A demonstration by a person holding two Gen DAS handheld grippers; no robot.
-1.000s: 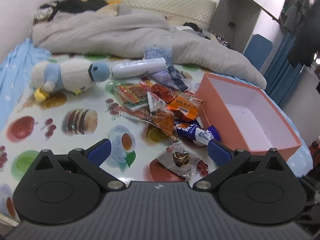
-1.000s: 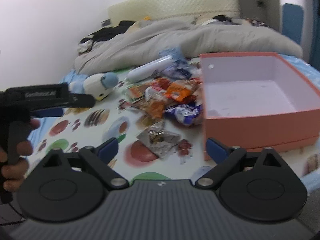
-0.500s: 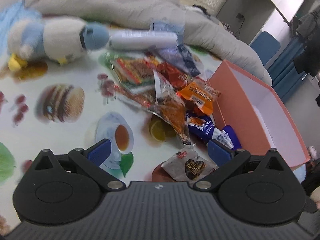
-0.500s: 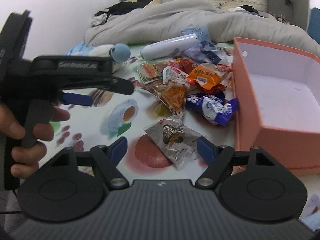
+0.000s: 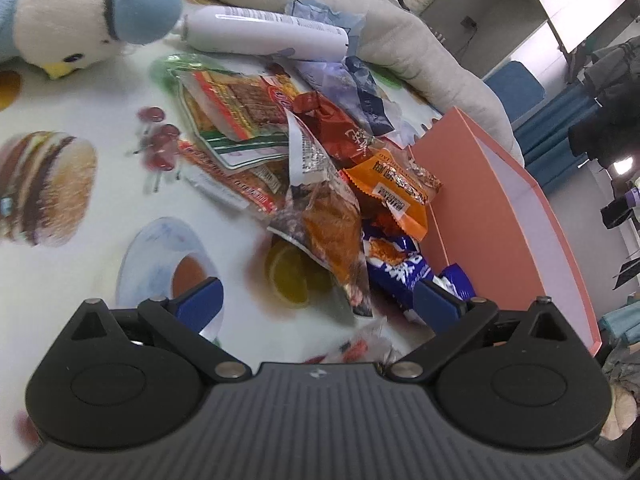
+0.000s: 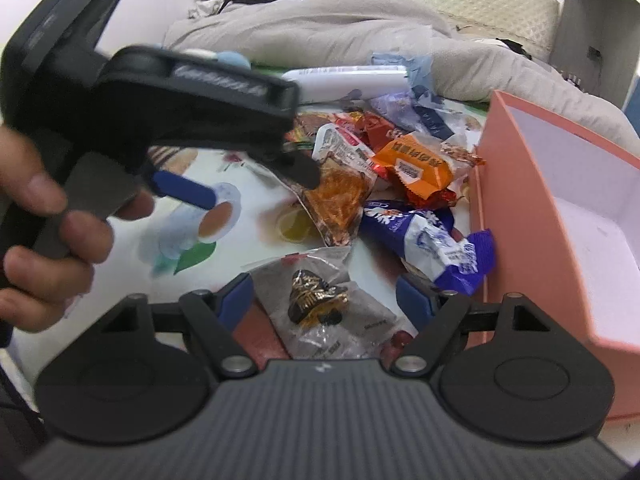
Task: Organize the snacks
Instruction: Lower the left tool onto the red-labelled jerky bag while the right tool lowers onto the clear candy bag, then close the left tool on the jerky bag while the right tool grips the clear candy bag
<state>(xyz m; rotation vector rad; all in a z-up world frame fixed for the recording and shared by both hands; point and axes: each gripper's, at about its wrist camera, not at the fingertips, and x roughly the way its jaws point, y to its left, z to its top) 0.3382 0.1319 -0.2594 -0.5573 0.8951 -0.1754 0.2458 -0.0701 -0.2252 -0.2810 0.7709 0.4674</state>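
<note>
A pile of snack packets lies on the printed cloth beside an open pink box point(image 5: 496, 200), which also shows in the right wrist view point(image 6: 560, 184). My left gripper point(image 5: 316, 304) is open, low over a clear packet of orange snack point(image 5: 332, 232) and next to a blue-and-white packet point(image 5: 404, 276). My right gripper point(image 6: 326, 300) is open, its fingers either side of a clear packet with a dark gold-wrapped sweet point(image 6: 320, 300). The left gripper point(image 6: 256, 176) also shows in the right wrist view, over the orange snack packet point(image 6: 340, 200). An orange packet point(image 6: 420, 168) lies near the box.
A white-and-blue plush bird point(image 5: 80, 28) and a white tube point(image 5: 264, 32) lie at the far side of the pile. A grey duvet point(image 6: 340, 24) is heaped behind. The box is empty inside.
Both grippers have moved forward and down toward the pile. The left one now hangs over the orange snack packet; the right one has closed in around the clear sweet packet.
</note>
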